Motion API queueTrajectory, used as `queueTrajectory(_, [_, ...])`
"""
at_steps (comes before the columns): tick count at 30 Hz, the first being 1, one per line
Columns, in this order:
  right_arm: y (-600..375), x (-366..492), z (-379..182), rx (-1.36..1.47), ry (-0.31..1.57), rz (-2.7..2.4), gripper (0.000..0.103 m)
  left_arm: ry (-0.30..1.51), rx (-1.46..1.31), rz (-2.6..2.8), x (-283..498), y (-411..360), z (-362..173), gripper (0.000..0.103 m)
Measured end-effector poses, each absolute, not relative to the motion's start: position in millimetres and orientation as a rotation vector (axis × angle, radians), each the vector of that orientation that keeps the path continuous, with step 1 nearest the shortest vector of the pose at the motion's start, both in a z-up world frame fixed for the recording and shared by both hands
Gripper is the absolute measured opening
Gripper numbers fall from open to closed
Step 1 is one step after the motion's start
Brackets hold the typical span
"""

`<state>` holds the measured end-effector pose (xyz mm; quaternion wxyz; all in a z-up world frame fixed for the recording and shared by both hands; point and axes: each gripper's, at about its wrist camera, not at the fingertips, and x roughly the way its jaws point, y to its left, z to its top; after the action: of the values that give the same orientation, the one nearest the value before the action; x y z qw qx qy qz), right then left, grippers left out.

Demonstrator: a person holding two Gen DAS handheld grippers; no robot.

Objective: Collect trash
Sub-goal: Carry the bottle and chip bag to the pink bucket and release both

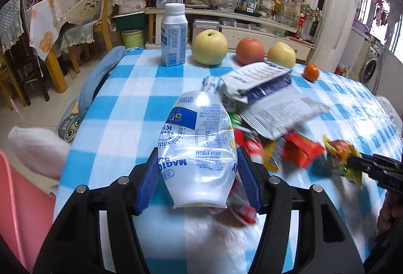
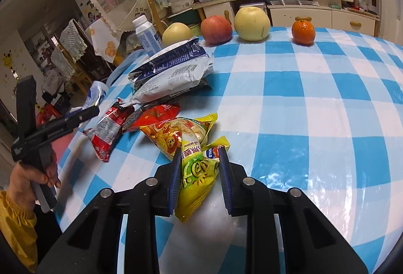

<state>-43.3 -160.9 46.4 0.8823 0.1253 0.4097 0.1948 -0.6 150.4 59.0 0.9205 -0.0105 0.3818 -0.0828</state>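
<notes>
My left gripper is shut on a crushed clear plastic bottle with a blue-and-white label, held over the checked tablecloth. A blurred red-and-white wrapper hangs by its right pad; I cannot tell whether it is caught. My right gripper is shut on a yellow snack wrapper, whose orange end rests on the cloth. In the left wrist view the right gripper comes in from the right with that wrapper. Silver-blue snack bags and red wrappers lie in a heap between the two grippers.
Along the table's far edge stand a white-capped drink carton, two yellow pears, a red apple and a tangerine. The table's left edge drops to chairs and floor. A pink object sits low on the left.
</notes>
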Motion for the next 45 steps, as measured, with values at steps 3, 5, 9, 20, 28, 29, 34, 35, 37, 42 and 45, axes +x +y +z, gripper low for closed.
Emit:
queueTrajectory(3, [-162.5, -50.0, 50.8, 0.327, 0.836, 0.433, 0.029, 0.774, -0.043, -0.188, -16.8, 150.3, 61.0, 0.061])
queueTrajectory(5, [-163.3, -53.3, 53.8, 0.370, 0.826, 0.453, 0.028, 0.770, -0.051, -0.201, -26.0, 149.5, 61.7, 0.061])
queueTrajectory(9, [-162.5, -60.5, 59.2, 0.461, 0.810, 0.496, 0.028, 0.761, -0.050, -0.242, -39.9, 142.2, 65.0, 0.061])
queueTrajectory(20, [-119.7, -81.2, 80.1, 0.492, 0.787, 0.564, 0.028, 0.704, -0.086, -0.301, -54.3, 149.3, 82.6, 0.061])
queueTrajectory(28, [-64.9, -81.2, 108.5, 0.554, 0.774, 0.695, 0.028, 0.633, -0.141, -0.275, -66.9, 184.2, 107.2, 0.061])
queueTrajectory(29, [-58.1, -80.4, 111.7, 0.565, 0.774, 0.716, 0.028, 0.623, -0.152, -0.262, -69.1, 192.6, 110.7, 0.061])
queueTrajectory(34, [-12.4, -75.7, 128.6, 0.618, 0.780, 0.827, 0.028, 0.581, -0.212, -0.170, -78.0, 239.9, 124.4, 0.061])
queueTrajectory(35, [-2.3, -74.9, 131.5, 0.621, 0.781, 0.846, 0.028, 0.576, -0.221, -0.154, -79.8, 247.7, 126.0, 0.061])
queueTrajectory(37, [22.1, -73.4, 137.1, 0.613, 0.783, 0.883, 0.028, 0.565, -0.252, -0.111, -84.9, 271.5, 129.5, 0.061])
queueTrajectory(42, [83.4, -71.0, 149.4, 0.597, 0.799, 0.979, 0.028, 0.552, -0.312, 0.004, -97.5, 324.0, 131.4, 0.061])
queueTrajectory(45, [119.8, -70.9, 152.9, 0.583, 0.811, 1.030, 0.028, 0.548, -0.371, 0.078, -104.0, 356.3, 128.5, 0.061])
